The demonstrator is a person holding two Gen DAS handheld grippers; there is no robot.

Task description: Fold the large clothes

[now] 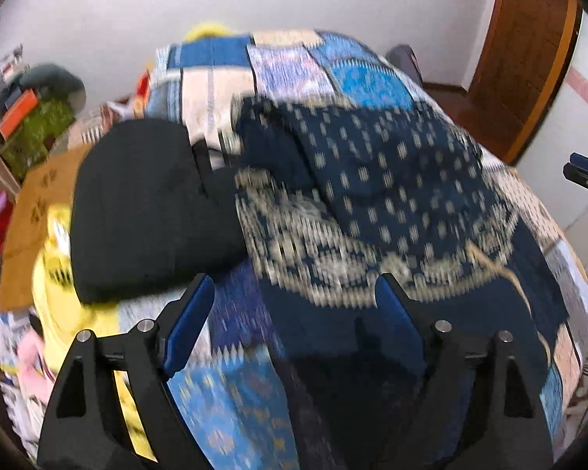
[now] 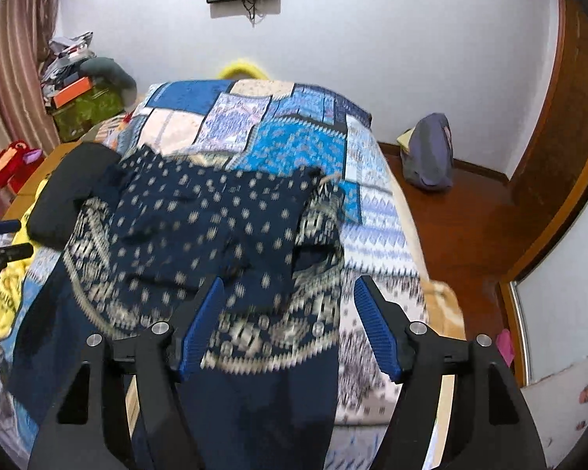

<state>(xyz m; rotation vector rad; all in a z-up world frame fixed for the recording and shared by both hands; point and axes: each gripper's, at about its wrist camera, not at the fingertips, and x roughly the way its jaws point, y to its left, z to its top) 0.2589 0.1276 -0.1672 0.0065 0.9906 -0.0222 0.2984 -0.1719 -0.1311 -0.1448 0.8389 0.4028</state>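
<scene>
A large navy garment with a cream print [image 1: 392,203] lies partly folded on the patchwork bedspread [image 1: 333,74]; it also shows in the right wrist view [image 2: 215,227]. My left gripper [image 1: 294,301] is open and empty above the garment's near hem. My right gripper [image 2: 288,305] is open and empty above the garment's near right part. The right gripper's tip shows at the right edge of the left wrist view [image 1: 586,174]; the left gripper's tip shows at the left edge of the right wrist view [image 2: 0,243].
A black folded garment [image 1: 145,203] lies left of the navy one, by yellow cloth [image 1: 62,274]. Clutter and boxes [image 2: 78,94] stand at the far left. A purple bag [image 2: 429,152] sits on the wooden floor right of the bed [image 2: 376,211].
</scene>
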